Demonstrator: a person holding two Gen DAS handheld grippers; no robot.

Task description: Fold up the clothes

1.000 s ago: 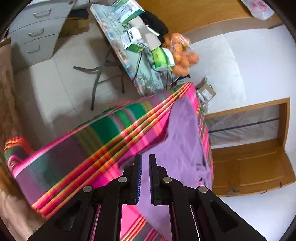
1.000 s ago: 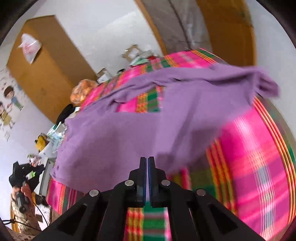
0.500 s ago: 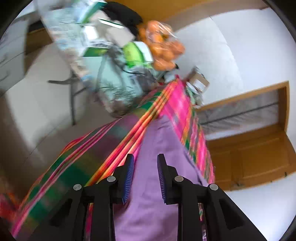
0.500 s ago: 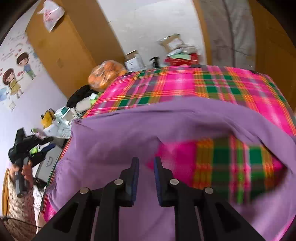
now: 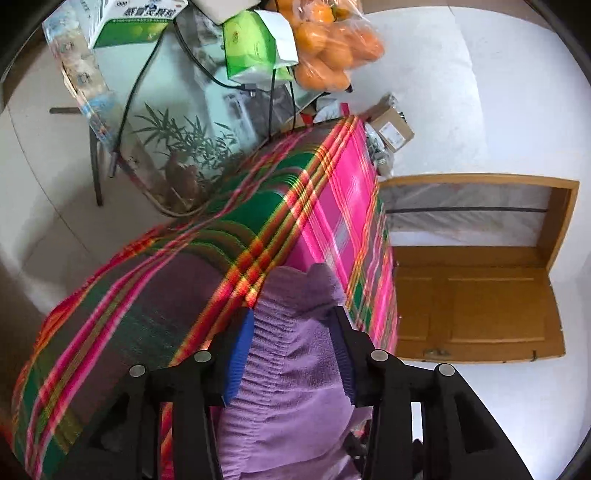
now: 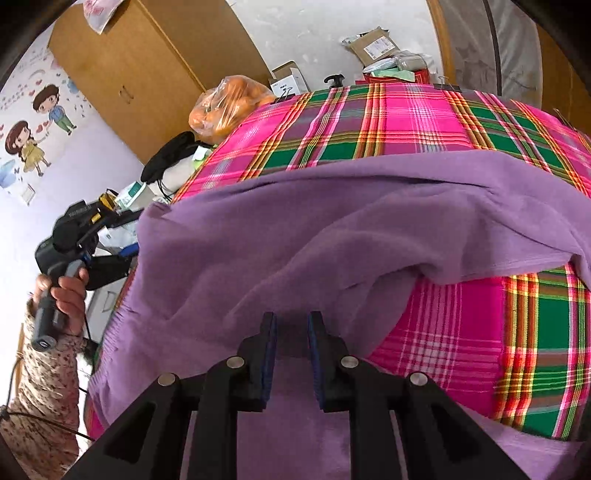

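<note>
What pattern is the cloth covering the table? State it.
The tablecloth is a bright plaid of pink and green with yellow and red stripes, clearest in the right wrist view.

**Tally of things in view**

One purple garment (image 6: 332,236) on one plaid-covered table (image 6: 388,122). Two grippers: left gripper (image 5: 291,328), right gripper (image 6: 291,332), two fingers each. One bag of oranges (image 5: 332,44); fruit inside too bunched to count. Two green-and-white cartons (image 5: 136,22) on the left wrist view. One cardboard parcel (image 5: 391,127) by the wall. One wooden door (image 5: 480,306). Two cartoon figures (image 6: 33,125) on the wall. One hand (image 6: 68,295) of a person, seen from the right wrist.
</note>
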